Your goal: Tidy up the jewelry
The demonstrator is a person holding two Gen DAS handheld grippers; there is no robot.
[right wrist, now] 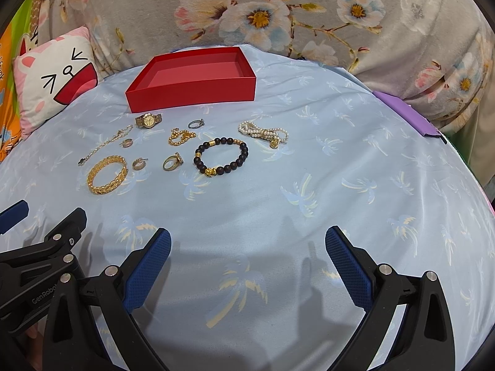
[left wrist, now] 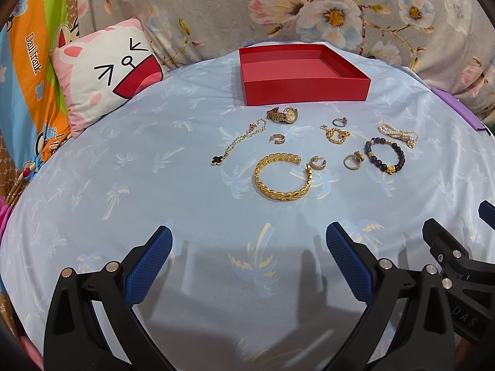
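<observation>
An empty red box (left wrist: 304,88) (right wrist: 191,91) stands at the far side of a pale blue cloth. In front of it lie several jewelry pieces: a gold watch (left wrist: 283,114) (right wrist: 148,120), a gold chain with a black clover (left wrist: 238,142), a wide gold bangle (left wrist: 283,174) (right wrist: 106,174), a dark bead bracelet (left wrist: 385,154) (right wrist: 221,156), a pearl bracelet (left wrist: 397,134) (right wrist: 263,133), a small gold chain (right wrist: 181,137), rings and hoop earrings. My left gripper (left wrist: 249,238) and right gripper (right wrist: 247,238) hover open near the front, well short of the jewelry, holding nothing.
A cartoon-face pillow (left wrist: 105,74) (right wrist: 51,77) sits at the far left. A floral blanket (left wrist: 278,9) rises behind the box. A purple flat object (right wrist: 405,111) lies at the cloth's right edge. Each gripper shows at the other view's side.
</observation>
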